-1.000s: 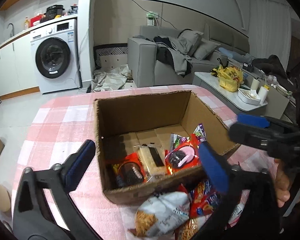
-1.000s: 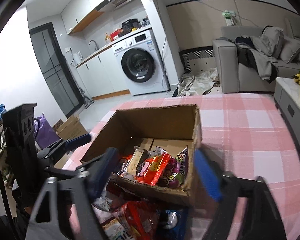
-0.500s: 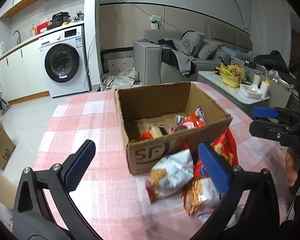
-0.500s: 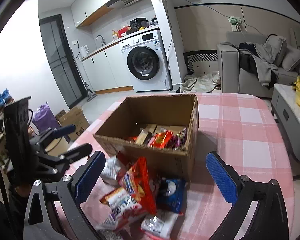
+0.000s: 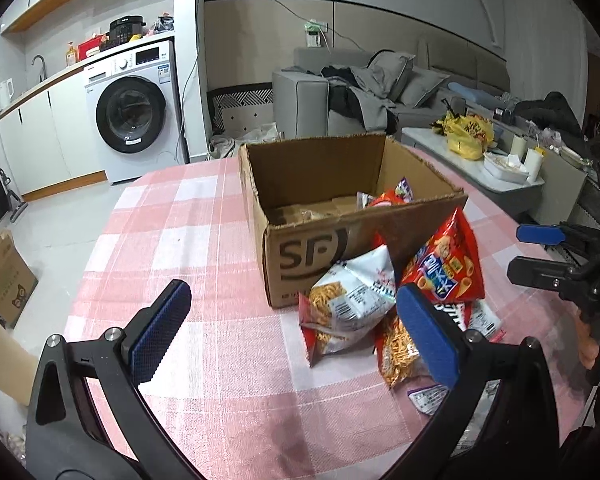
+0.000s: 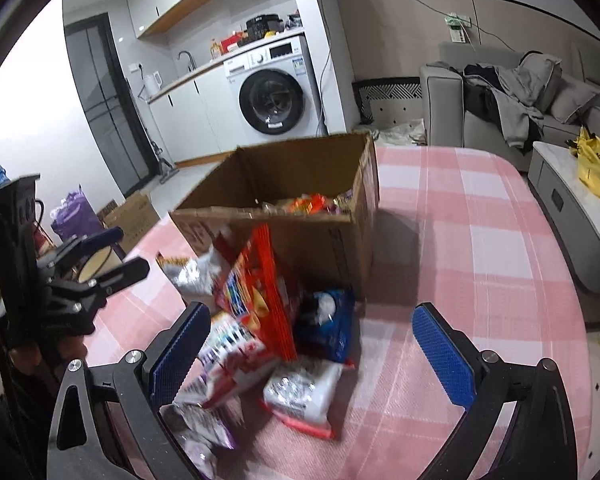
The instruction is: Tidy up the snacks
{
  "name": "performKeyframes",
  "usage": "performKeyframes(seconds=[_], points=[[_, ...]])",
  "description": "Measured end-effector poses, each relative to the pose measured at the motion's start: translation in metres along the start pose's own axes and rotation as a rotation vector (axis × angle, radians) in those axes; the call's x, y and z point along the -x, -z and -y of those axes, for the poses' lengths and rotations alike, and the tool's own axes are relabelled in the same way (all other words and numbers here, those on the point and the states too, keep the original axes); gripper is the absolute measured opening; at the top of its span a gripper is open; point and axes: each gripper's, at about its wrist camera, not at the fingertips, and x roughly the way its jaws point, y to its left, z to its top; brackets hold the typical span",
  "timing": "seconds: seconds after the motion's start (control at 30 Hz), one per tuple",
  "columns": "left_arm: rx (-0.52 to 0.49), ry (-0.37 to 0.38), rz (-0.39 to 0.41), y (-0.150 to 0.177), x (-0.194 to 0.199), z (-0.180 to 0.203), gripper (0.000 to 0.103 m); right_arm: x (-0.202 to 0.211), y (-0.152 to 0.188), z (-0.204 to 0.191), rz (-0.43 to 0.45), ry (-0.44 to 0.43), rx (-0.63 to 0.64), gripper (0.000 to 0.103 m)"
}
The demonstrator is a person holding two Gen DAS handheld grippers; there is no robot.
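Both tongs gape wide, empty: left gripper [image 5: 294, 330], right gripper [image 6: 312, 350]. Crinkly foil snack packets [image 6: 260, 320] lie at the corrugated brown cardboard box's [image 5: 312, 248] six o'clock on pink checked cloth [image 5: 180, 240].

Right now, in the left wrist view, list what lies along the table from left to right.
Left claw's left pad → cardboard box → white noodle-snack bag → red snack bag → right claw at the right edge.

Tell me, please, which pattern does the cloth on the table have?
The tablecloth has a pink and white check pattern, clearest in the right wrist view.
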Motion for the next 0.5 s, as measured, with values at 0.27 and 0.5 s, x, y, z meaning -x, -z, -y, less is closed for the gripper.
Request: performKeyframes(seconds=[0.27,0.5], points=[[0.005,0.002,-0.041,0.003,-0.017,-0.001,0.102,-0.011,0.014,-0.002,-0.053,0.025,0.023,0.103],[0.013,0.0,-0.061,0.006,-0.029,-0.005,0.102,-0.022,0.021,0.015,-0.129,0.056,-0.004,0.103]])
